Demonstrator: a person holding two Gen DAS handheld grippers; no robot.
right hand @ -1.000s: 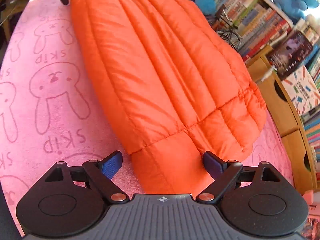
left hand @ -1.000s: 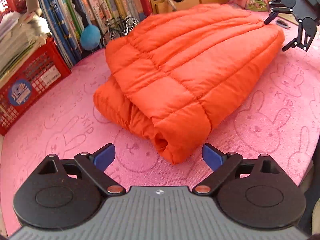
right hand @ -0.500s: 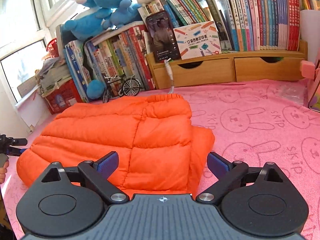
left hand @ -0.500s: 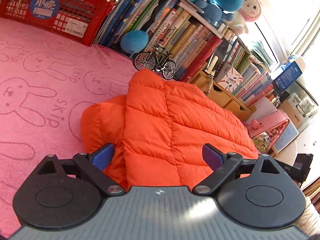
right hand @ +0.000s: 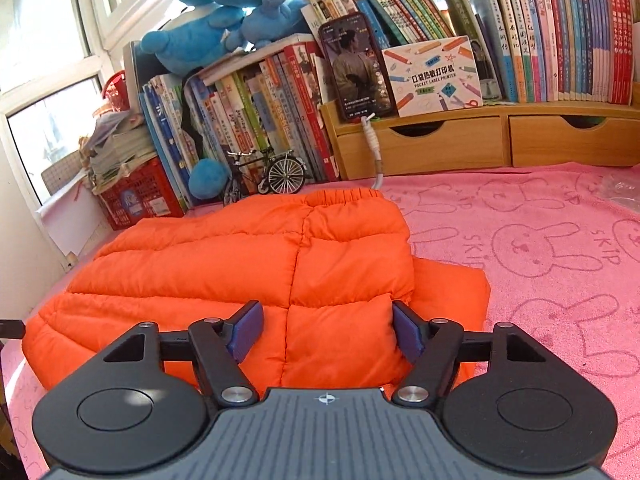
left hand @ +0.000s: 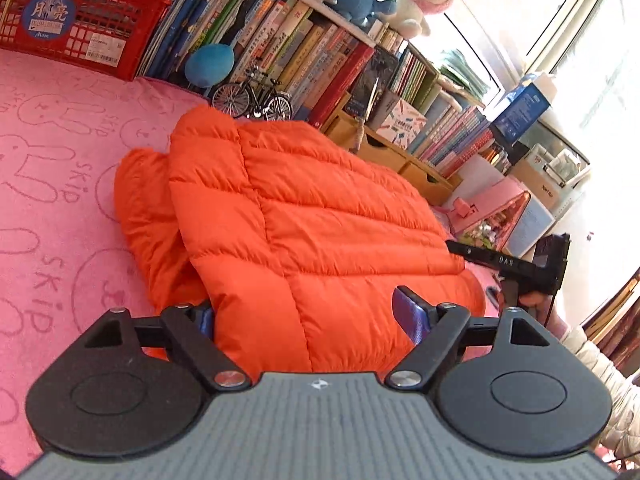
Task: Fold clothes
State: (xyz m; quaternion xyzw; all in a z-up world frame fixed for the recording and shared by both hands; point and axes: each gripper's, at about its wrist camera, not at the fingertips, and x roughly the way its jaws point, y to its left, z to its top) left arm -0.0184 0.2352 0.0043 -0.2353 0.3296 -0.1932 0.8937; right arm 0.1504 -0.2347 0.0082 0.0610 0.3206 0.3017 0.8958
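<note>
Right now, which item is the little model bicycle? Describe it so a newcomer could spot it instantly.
Find the row of books standing along the back edge of the pink bunny-print towel. At their foot, just behind the folded orange puffer jacket and beside a blue plush ball, stands the model bicycle. It alone has thin spoked wheels and a dark frame.

We count 1 orange puffer jacket (right hand: 248, 264), folded. 2 claws: left claw (left hand: 308, 322), right claw (right hand: 327, 332), w/ 2 blue pads each. Also 1 model bicycle (right hand: 266, 174), 1 red crate (left hand: 76, 24), 1 phone (right hand: 356, 66), 1 label-printer box (right hand: 434, 74), 2 wooden drawers (right hand: 420, 144). Books: too many to count.
</note>
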